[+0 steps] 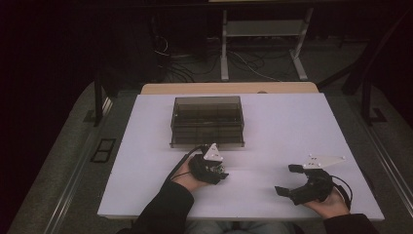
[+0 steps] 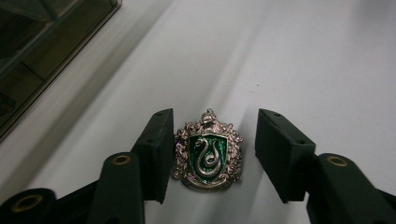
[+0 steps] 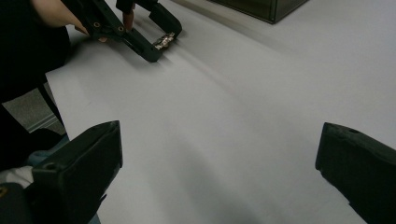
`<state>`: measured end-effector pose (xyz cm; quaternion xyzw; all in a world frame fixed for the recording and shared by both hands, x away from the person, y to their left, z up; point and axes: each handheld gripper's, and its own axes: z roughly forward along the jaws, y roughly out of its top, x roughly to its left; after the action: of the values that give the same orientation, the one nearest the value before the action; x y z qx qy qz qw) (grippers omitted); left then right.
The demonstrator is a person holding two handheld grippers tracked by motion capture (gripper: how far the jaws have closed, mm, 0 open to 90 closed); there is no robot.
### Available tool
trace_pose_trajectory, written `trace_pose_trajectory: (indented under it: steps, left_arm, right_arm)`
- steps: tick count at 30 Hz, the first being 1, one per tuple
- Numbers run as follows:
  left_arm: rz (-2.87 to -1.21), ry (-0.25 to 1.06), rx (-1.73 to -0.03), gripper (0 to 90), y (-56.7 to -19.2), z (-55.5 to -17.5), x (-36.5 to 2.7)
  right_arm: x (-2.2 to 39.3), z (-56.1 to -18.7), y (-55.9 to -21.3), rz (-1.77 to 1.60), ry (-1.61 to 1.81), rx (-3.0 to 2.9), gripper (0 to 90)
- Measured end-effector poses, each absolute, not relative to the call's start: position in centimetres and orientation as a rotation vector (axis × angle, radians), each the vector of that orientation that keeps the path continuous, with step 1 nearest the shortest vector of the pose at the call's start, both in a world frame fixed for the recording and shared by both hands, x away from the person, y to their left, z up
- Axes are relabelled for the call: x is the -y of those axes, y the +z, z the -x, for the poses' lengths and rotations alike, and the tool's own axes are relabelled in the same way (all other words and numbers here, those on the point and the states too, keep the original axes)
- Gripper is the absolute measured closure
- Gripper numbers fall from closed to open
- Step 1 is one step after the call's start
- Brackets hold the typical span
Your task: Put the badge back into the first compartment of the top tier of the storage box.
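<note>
Left gripper [image 2: 208, 154] sits low over the table [image 2: 303, 56], its jaws either side of a crest badge [image 2: 208, 156]. We see one pad touching the badge's edge and a gap at the other, so no clamp yet. We note the badge lies flat, silver snake on green, near a smoked plastic box [image 1: 207, 122]. Right gripper [image 3: 219, 172] rests well apart, jaws wide.

Left hand-held gripper [image 2: 210, 156] low over the table, jaws partly closed, right hand-held gripper [image 3: 219, 172] jaws wide apart
</note>
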<state>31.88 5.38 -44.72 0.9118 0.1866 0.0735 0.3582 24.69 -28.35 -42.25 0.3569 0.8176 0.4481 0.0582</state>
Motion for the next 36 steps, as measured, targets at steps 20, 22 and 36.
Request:
trace_pose_trajectory:
  steps: [20, 22, 36]
  left_arm:
    - [-2.345, 0.131, -0.476, 56.8, -44.3, -32.1, -5.8]
    - [-2.35, 0.113, -0.466, 56.8, -44.1, -32.0, -5.7]
    - [-2.346, 0.058, -0.439, 56.9, -42.6, -31.5, -6.0]
  right_arm:
    - [28.4, -24.7, -42.3, -1.078, 1.357, -2.48, 0.3]
    - [28.4, -24.7, -42.3, -1.079, 1.358, -2.48, 0.4]
    - [28.5, -24.7, -42.2, -1.082, 1.356, -2.476, 0.3]
